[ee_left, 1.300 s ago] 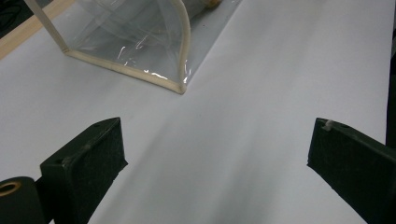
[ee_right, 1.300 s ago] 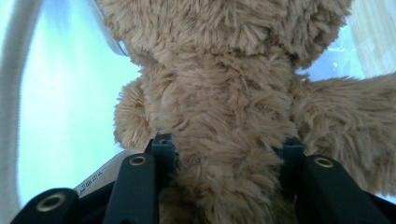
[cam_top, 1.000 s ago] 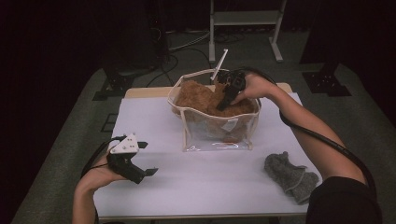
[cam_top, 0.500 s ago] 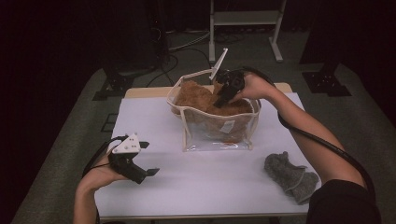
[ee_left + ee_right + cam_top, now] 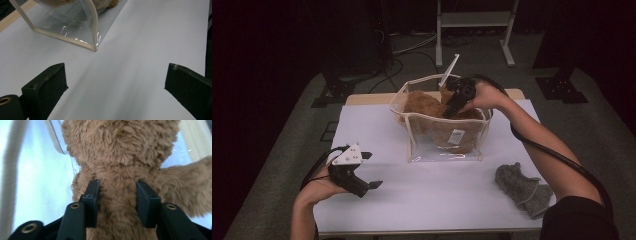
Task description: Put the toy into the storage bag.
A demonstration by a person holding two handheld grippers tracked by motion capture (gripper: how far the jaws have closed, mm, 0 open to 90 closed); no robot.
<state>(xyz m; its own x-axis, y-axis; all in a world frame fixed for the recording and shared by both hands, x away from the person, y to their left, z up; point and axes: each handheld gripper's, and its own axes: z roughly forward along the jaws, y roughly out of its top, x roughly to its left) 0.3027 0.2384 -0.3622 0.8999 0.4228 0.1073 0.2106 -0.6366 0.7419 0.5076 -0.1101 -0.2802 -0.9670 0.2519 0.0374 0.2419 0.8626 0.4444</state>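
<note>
While the right gripper (image 5: 117, 202) pinches the brown plush teddy bear (image 5: 125, 157) inside the clear plastic zip bag (image 5: 444, 145), its jaws having just reopened slightly, slippery fur may pull free; the left gripper (image 5: 116, 87) stands wide, empty.

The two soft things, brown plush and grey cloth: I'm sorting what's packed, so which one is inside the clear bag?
The brown teddy bear: it sits in the clear bag, with the right gripper around it. The grey cloth lies outside on the table.
</note>
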